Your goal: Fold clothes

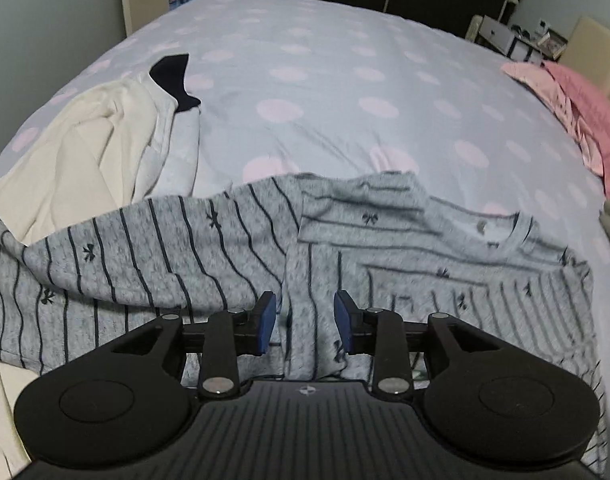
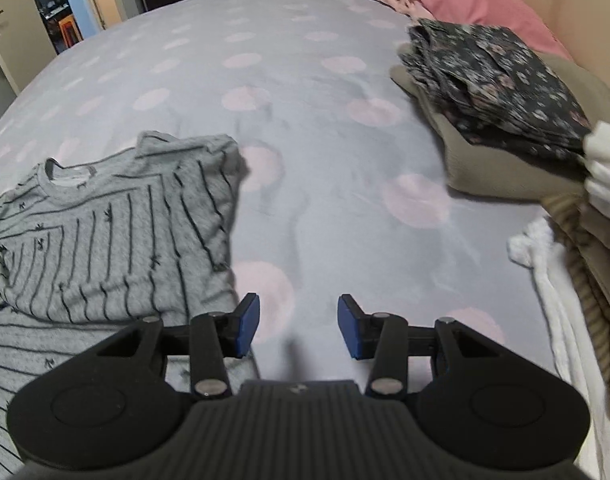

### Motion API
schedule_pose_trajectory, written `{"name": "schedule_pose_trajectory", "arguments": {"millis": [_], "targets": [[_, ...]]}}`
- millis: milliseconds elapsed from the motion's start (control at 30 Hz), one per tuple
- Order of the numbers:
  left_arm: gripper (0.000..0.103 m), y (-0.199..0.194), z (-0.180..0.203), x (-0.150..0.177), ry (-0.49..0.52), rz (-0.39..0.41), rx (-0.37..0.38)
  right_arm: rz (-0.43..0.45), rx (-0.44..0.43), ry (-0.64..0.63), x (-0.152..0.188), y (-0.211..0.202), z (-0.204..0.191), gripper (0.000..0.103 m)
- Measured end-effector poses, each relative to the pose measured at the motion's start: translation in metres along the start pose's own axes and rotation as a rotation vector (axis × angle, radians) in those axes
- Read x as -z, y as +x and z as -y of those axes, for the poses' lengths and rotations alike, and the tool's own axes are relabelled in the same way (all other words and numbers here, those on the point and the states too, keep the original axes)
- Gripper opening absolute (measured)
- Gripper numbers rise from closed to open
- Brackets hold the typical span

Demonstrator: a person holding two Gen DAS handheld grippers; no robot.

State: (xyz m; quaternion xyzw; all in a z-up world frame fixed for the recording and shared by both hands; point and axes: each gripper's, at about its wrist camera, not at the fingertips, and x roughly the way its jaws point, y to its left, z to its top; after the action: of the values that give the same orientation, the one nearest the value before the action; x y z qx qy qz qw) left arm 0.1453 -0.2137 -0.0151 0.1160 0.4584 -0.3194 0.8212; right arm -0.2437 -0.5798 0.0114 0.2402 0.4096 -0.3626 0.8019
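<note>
A grey top with thin dark stripes and small bows [image 1: 185,240] lies partly folded across the near side of the bed, its neckline toward the right. My left gripper [image 1: 304,320] hovers low over it with its blue pads apart. A raised fold of the grey fabric lies between them, and the left pad stands clear of it. In the right wrist view the same top [image 2: 105,232] lies to the left. My right gripper [image 2: 298,328] is open over the bare dotted bed cover [image 2: 305,140], just right of the top's edge, with nothing between its fingers.
A cream garment heap [image 1: 85,140] with a dark navy piece [image 1: 177,76] lies at the left. Pink clothes [image 1: 577,108] sit at the far right. A dark floral garment [image 2: 497,84] rests on a khaki one [image 2: 505,172], beside a white and striped stack [image 2: 565,280].
</note>
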Motion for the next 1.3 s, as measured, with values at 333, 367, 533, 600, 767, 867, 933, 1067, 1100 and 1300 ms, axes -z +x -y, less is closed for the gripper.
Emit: {"name": "schedule_pose_trajectory", "arguments": {"millis": [333,367,533,600,767,867,933,1067,1100,1300], "targets": [[0.043,0.028,-0.010,-0.009,-0.002,-0.014,0.021,-0.041,-0.035,0.024,-0.081,0.031,-0.028,0.054],[0.044,0.032,-0.011,-0.011,-0.001,-0.014,0.023,-0.042,-0.032,0.018,-0.086,0.036,-0.032,0.054],[0.044,0.060,-0.009,-0.023,-0.011,-0.017,0.025,-0.044,-0.037,0.023,-0.114,0.064,-0.039,0.055],[0.042,0.071,-0.010,-0.025,-0.023,-0.031,0.024,-0.044,-0.040,0.035,-0.125,0.073,-0.041,0.055],[0.027,0.089,-0.011,-0.025,-0.040,-0.047,0.045,-0.040,-0.035,0.007,-0.142,0.100,-0.052,0.055],[0.019,0.091,-0.010,-0.024,-0.034,-0.038,0.043,-0.057,-0.022,-0.011,-0.144,0.117,-0.058,0.056],[0.014,0.092,-0.011,-0.024,-0.040,-0.036,0.044,-0.077,-0.022,-0.017,-0.142,0.128,-0.062,0.056],[0.002,0.088,-0.008,-0.025,-0.025,-0.009,0.047,-0.131,-0.013,-0.039,-0.138,0.145,-0.068,0.036],[0.002,0.085,-0.007,-0.026,-0.022,0.001,0.049,-0.139,0.007,-0.040,-0.139,0.145,-0.066,0.006],[0.002,0.066,0.002,-0.040,0.010,0.081,0.083,-0.081,0.108,0.066,-0.156,0.129,-0.024,0.006]]}}
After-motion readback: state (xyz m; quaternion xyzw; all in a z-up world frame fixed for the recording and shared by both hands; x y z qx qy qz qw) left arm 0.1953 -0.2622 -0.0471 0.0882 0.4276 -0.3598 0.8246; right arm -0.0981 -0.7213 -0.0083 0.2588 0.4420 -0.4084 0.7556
